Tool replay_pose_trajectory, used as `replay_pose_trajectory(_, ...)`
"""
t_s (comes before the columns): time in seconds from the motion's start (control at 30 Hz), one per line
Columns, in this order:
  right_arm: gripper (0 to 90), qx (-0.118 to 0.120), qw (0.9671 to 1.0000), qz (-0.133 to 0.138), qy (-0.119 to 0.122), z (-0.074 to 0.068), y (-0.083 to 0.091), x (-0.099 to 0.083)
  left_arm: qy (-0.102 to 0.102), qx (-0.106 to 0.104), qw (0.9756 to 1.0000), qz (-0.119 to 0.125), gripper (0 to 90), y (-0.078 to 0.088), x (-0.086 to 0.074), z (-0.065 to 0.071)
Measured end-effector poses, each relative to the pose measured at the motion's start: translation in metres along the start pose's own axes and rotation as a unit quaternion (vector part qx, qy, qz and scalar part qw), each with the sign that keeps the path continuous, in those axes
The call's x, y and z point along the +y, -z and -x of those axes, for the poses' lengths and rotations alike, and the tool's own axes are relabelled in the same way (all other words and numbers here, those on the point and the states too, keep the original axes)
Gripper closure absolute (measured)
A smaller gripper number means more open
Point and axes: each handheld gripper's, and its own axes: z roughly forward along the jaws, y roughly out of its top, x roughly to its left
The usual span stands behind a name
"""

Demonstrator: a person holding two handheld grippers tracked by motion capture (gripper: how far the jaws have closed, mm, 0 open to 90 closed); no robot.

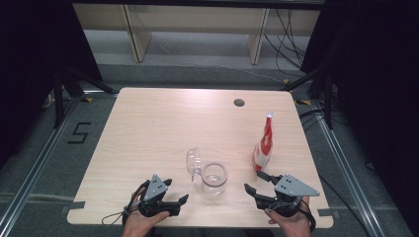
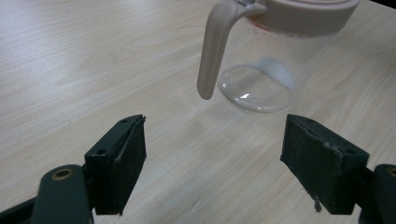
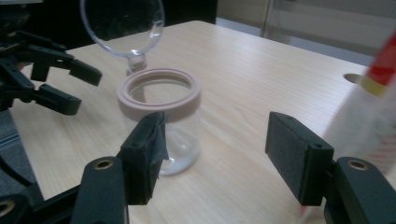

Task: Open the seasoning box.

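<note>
I hold my left hand-held gripper (image 1: 179, 202) and my right hand-held gripper (image 1: 258, 181) low at the bench's near edge, either side of a clear glass jar with a pale pink plastic collar (image 1: 214, 179). The jar stands upright a little right of the middle of that edge, its clear round hinged lid (image 1: 192, 161) flipped up and open on the far-left side. Both sets of jaws stand apart with nothing between them: the left faces the jar's base and its drooping pink tab, the right sits just beside the red-and-white stand-up pouch (image 1: 263, 144) that rises near the bench's right edge.

The pale wooden bench (image 1: 158, 123) is otherwise bare save a cable hole (image 1: 239, 102) toward its far right corner.

Risks, as I judge them: the pouch is tall, soft and narrow-footed, so a glancing jaw could topple it toward the right edge or onto the jar. The raised lid makes the jar top-heavy on its hinge side; a push there from my left could tip or skid it. Pouring with the pouch held too low would spill past the collar.
</note>
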Motion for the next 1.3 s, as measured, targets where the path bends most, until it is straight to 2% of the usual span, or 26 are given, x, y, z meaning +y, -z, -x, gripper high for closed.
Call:
replay_pose_trajectory(0.13,35.3,-0.034,0.9992,-0.001,-0.020,0.008,0.007,-0.004,0.000,0.001,1.0000,0.000,21.5,0.000,0.000,0.000)
replay_pose_trajectory(0.17,34.8,-0.035,0.9991,0.000,-0.022,0.012,0.007,-0.005,-0.008,0.001,1.0000,-0.004,21.4,0.001,0.000,-0.001)
replay_pose_trajectory(0.2,34.8,-0.042,0.9985,-0.003,-0.035,0.014,0.009,-0.006,-0.007,0.001,1.0000,-0.003,21.4,0.001,0.000,-0.001)
replay_pose_trajectory(0.23,34.4,-0.045,0.9986,0.001,-0.028,0.017,0.009,-0.007,-0.007,0.000,1.0000,-0.004,21.5,0.000,0.000,-0.001)
replay_pose_trajectory(0.27,33.9,-0.051,0.9982,0.004,-0.033,0.019,0.009,-0.007,-0.003,-0.001,1.0000,-0.003,21.4,0.000,0.000,0.000)
replay_pose_trajectory(0.3,33.8,-0.053,0.9980,0.003,-0.033,0.020,0.010,-0.008,-0.012,-0.001,0.9999,-0.005,21.4,0.000,0.000,-0.001)
replay_pose_trajectory(0.37,34.2,-0.056,0.9980,0.007,-0.027,0.023,0.010,-0.009,-0.011,-0.001,0.9999,-0.005,21.3,0.000,0.001,-0.001)
replay_pose_trajectory(0.4,34.1,-0.058,0.9979,-0.004,-0.029,0.024,0.011,-0.009,-0.011,-0.001,0.9999,-0.005,21.4,0.000,0.000,-0.001)
replay_pose_trajectory(0.43,34.1,-0.066,0.9975,-0.002,-0.027,0.027,0.010,-0.010,-0.012,0.000,0.9999,-0.005,21.4,0.000,0.000,-0.001)
replay_pose_trajectory(0.5,33.9,-0.060,0.9975,0.001,-0.039,0.029,0.009,-0.012,-0.004,0.000,1.0000,-0.003,21.3,0.001,0.000,0.000)
replay_pose_trajectory(0.53,33.5,-0.069,0.9962,-0.009,-0.053,0.027,0.010,-0.012,0.000,-0.001,1.0000,0.001,21.4,0.000,0.000,-0.001)
replay_pose_trajectory(0.6,32.8,-0.072,0.9963,-0.008,-0.046,0.030,0.010,-0.013,0.002,-0.001,1.0000,0.003,21.4,0.000,0.000,-0.001)
replay_pose_trajectory(0.67,29.9,-0.089,0.9954,-0.002,-0.033,0.033,0.008,-0.014,-0.003,0.001,1.0000,-0.004,21.4,0.000,0.000,0.000)
replay_pose_trajectory(0.7,29.9,-0.089,0.9954,-0.002,-0.033,0.033,0.008,-0.014,-0.003,0.001,1.0000,-0.004,21.4,0.000,0.000,0.000)
replay_pose_trajectory(0.73,28.8,-0.079,0.9959,-0.006,-0.042,0.034,0.007,-0.015,-0.004,0.000,1.0000,-0.003,21.4,0.000,0.000,0.000)
replay_pose_trajectory(0.77,26.9,-0.087,0.9949,-0.002,-0.050,0.035,0.007,-0.016,-0.005,-0.002,1.0000,-0.003,21.4,0.000,0.000,0.000)
replay_pose_trajectory(0.83,22.1,-0.113,0.9927,-0.001,-0.042,0.039,0.006,-0.016,-0.001,0.002,1.0000,-0.002,21.4,0.001,0.000,0.000)
replay_pose_trajectory(0.97,17.4,-0.124,0.9909,-0.005,-0.051,0.041,0.004,-0.016,-0.006,0.001,1.0000,-0.004,21.4,0.001,0.000,-0.002)
replay_pose_trajectory(1.0,16.9,-0.129,0.9902,-0.004,-0.053,0.042,0.001,-0.016,-0.002,0.002,1.0000,-0.003,21.4,0.000,0.000,-0.001)
replay_pose_trajectory(1.07,16.9,-0.135,0.9897,-0.003,-0.047,0.045,-0.003,-0.017,-0.006,0.002,1.0000,-0.005,21.5,0.000,0.000,-0.001)
replay_pose_trajectory(1.2,16.9,-0.130,0.9899,-0.007,-0.055,0.045,-0.013,-0.015,-0.010,0.001,0.9999,-0.006,21.4,0.000,0.000,-0.001)
replay_pose_trajectory(1.23,17.0,-0.139,0.9886,-0.012,-0.057,0.044,-0.014,-0.014,-0.006,0.003,1.0000,-0.004,21.4,0.000,0.000,-0.001)
replay_pose_trajectory(1.27,17.0,-0.136,0.9895,-0.006,-0.049,0.046,-0.017,-0.014,-0.008,0.004,1.0000,-0.004,21.4,0.001,0.000,-0.001)
replay_pose_trajectory(1.3,17.1,-0.140,0.9889,-0.008,-0.048,0.047,-0.018,-0.013,-0.002,0.004,1.0000,-0.004,21.4,0.001,0.000,-0.001)
